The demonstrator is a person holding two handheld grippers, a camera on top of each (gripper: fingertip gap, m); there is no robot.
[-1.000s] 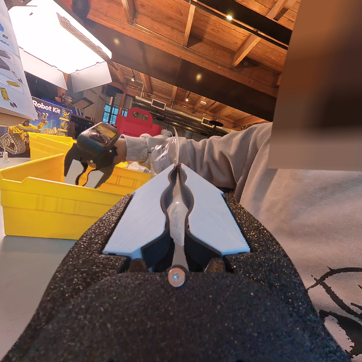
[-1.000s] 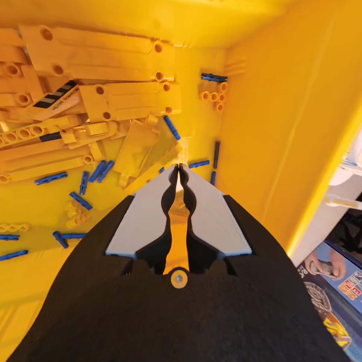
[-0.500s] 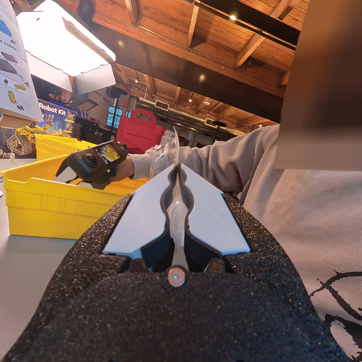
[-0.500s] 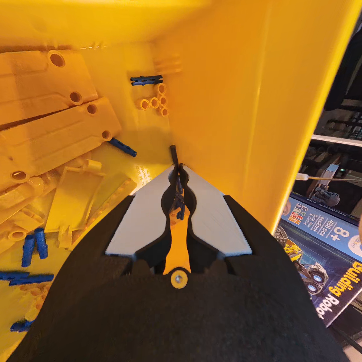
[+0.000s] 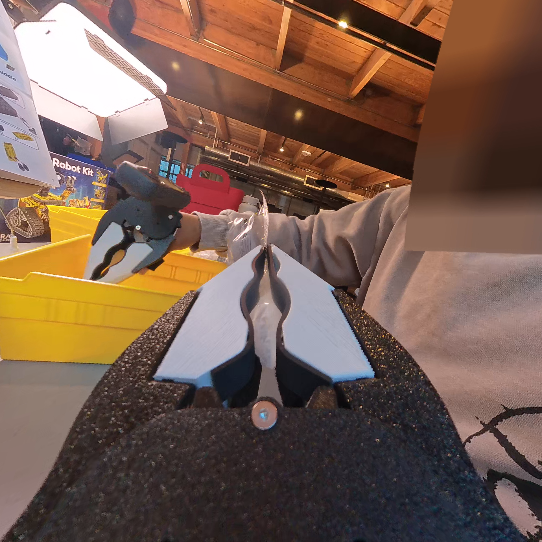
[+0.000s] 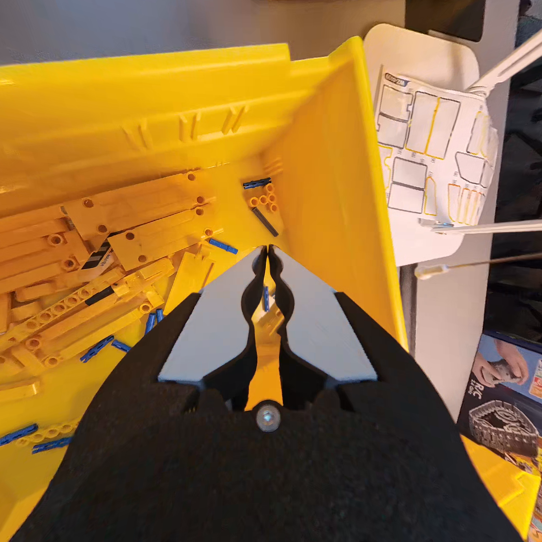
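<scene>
My left gripper (image 5: 266,249) is clamped on a clear plastic bag (image 5: 249,234). My right gripper (image 6: 267,249), tips together and empty (apparently), hangs inside the yellow bin (image 6: 331,176) above the black axle (image 6: 265,222); a misjudged descent could jam against the wall.

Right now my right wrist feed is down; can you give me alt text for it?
The right gripper, fingers shut and seemingly holding nothing, hangs over a yellow bin of yellow building pieces and small blue pins. A printed sheet lies beside the bin.
</scene>
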